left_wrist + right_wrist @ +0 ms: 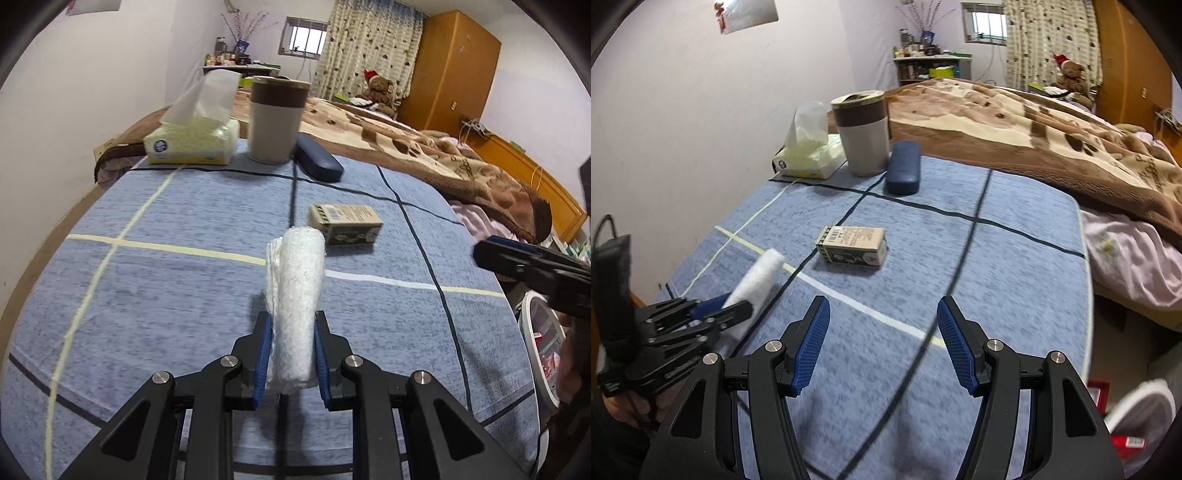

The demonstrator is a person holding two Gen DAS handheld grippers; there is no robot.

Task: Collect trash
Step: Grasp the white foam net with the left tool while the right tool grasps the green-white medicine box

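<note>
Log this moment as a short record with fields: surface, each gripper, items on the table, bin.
surface: blue checked tablecloth, next to a bed with a brown blanket
left gripper: shut on the rolled white tissue, roll sticking out past the fingertips
right gripper: open, nothing between its pads
loose item: small printed box, lying flat mid-table
far edge: tissue pack, lidded cup, dark blue case
bin: white-rimmed bin beside the table, contents unclear
</note>
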